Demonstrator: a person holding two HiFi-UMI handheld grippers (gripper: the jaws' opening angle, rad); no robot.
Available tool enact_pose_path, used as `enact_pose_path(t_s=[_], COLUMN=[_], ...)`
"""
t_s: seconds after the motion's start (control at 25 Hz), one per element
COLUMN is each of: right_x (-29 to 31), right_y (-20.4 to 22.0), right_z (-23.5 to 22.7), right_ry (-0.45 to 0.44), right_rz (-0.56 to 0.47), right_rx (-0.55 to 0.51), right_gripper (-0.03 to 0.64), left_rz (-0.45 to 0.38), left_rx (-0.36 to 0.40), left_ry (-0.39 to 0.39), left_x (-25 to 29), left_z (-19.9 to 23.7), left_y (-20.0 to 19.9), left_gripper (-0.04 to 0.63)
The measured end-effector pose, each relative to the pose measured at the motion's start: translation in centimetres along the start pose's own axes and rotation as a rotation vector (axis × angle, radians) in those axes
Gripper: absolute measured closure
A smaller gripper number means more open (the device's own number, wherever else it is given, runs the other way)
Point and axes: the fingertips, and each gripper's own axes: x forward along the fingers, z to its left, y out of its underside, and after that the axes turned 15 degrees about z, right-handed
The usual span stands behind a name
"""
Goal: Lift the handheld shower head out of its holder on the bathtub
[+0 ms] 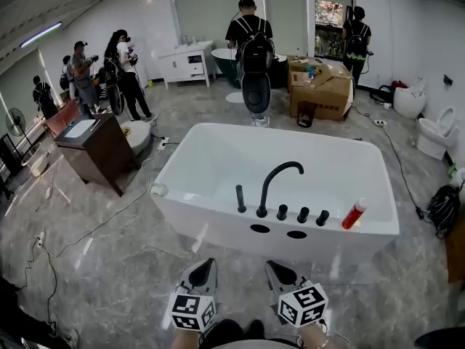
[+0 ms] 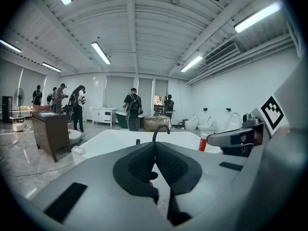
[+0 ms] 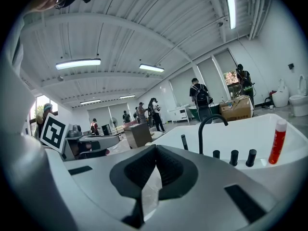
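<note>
In the head view a white bathtub [image 1: 218, 217] stands on a grey marbled floor [image 1: 94, 267]. The handheld shower head [image 1: 240, 198], a slim black stick, is upright in its holder on the tub's near rim. It is just left of the black gooseneck spout [image 1: 275, 184]. Three black knobs [image 1: 303, 214] line up to the right of the spout, and a red bottle [image 1: 354, 214] leans on the rim beyond them. The left tool [image 1: 203, 269] and right tool [image 1: 277, 271] sit side by side at the bottom edge. Both point toward the tub and are well apart from the shower head. Behind the tub are cardboard boxes [image 1: 320, 86], a dark wooden cabinet [image 1: 98, 151], a toilet [image 1: 436, 133] and several people [image 1: 254, 42]. In the left gripper view the left tool [image 2: 155, 144] is clenched, its dark pads meeting at the tips with nothing between them. The spout [image 2: 161, 130] rises right behind the tips and the shower head [image 2: 137, 141] shows as a small stub to its left. The red bottle [image 2: 202, 143] and part of the right tool [image 2: 236, 137] are at the right. In the right gripper view the right tool [image 3: 155, 148] is also clenched and holds nothing. Beyond it the shower head [image 3: 184, 142] is in its holder left of the spout [image 3: 211, 129]. The knobs [image 3: 234, 157] and red bottle [image 3: 276, 141] follow to the right.
</note>
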Motion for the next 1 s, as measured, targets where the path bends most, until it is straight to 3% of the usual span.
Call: enact_pose_path(t_s=[0.48, 0.68, 1.0], right_x=[0.8, 1.8, 5.4], right_y=[-0.3, -0.3, -2.9], right_z=[-2.7, -4.6, -9.5], right_ry=[0.021, 0.040, 0.084], right_rz=[-0.005, 0.002, -0.001], right_rx=[0.034, 0.054, 0.079], right_gripper=[0.611, 0.611, 0.611], left_rz=[0.020, 0.042, 0.068], left_rx=[0.020, 0.016, 0.000], left_ry=[0.000, -0.006, -0.001], left_x=[4.0, 6.7, 13.9], left_z=[0.2, 1.0, 3.8], left_y=[-0.9, -1.0, -2.8], left_gripper=[0.574, 0.494, 0.443])
